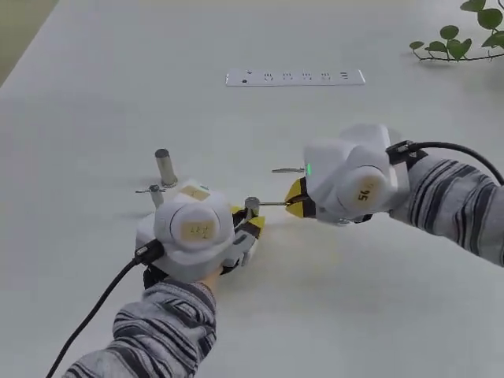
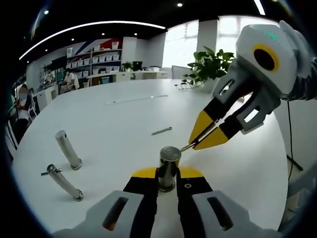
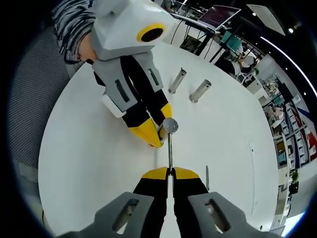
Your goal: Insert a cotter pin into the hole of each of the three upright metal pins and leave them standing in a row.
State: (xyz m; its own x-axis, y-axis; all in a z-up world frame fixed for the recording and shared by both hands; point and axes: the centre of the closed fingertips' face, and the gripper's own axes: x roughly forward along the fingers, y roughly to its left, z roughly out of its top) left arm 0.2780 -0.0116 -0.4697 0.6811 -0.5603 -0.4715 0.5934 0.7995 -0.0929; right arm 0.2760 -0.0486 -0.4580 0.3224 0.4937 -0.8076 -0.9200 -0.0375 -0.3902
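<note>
My left gripper [image 2: 168, 174] is shut on the base of an upright metal pin [image 2: 169, 157] standing on the white table. My right gripper [image 3: 170, 172] is shut on a thin cotter pin [image 3: 170, 151], whose far end touches the side of that pin's head [image 3: 170, 125]. In the head view the left gripper [image 1: 250, 223] and right gripper [image 1: 295, 200] face each other across the held pin [image 1: 252, 206]. A second metal pin [image 1: 165, 167] stands to the left. A third pin [image 1: 156, 194] has a cotter pin [image 2: 49, 171] through it. A spare cotter pin [image 1: 288, 169] lies on the table.
A white power strip [image 1: 295, 77] lies further back on the white table [image 1: 354, 299]. Green plant leaves [image 1: 461, 39] reach in at the far right corner. Cables trail from both grippers toward the person's striped sleeves.
</note>
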